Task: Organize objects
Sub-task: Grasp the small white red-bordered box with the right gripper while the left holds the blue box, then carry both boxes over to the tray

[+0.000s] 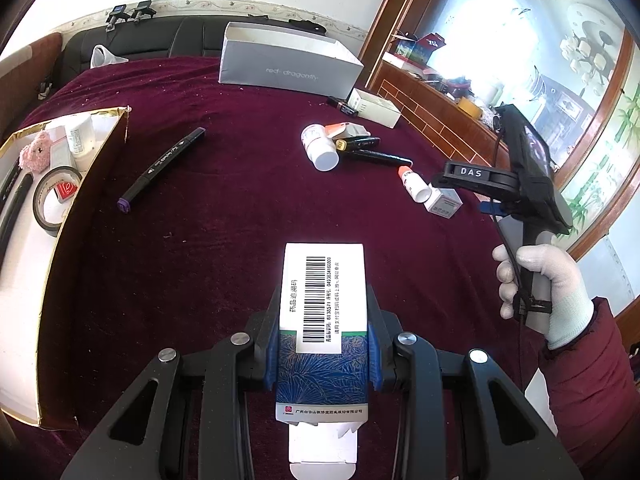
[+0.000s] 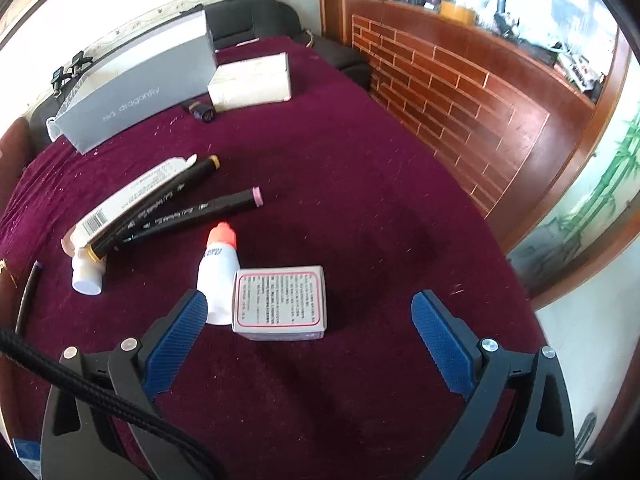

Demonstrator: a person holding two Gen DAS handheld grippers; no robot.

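My left gripper (image 1: 322,344) is shut on a blue-green medicine carton (image 1: 322,300) with a white barcode label, held above the maroon cloth. My right gripper (image 2: 310,298) is open and hangs over a small white box (image 2: 280,300) with a red-framed label, its blue pads (image 2: 180,332) wide on either side and not touching it. A small white bottle with an orange cap (image 2: 218,264) lies against the box's left side, close to the left pad. In the left wrist view a gloved hand (image 1: 536,280) holds the right gripper's handle above the same box (image 1: 442,204).
A gold-edged open box (image 1: 80,216) at the left holds tape, bottles and a plush toy. A purple-capped marker (image 1: 162,168) lies beside it. Two markers (image 2: 192,216), a long white carton (image 2: 132,196) and a white bottle (image 2: 86,276) lie together. A grey shoebox (image 1: 288,60) and a cream box (image 2: 250,80) stand at the back.
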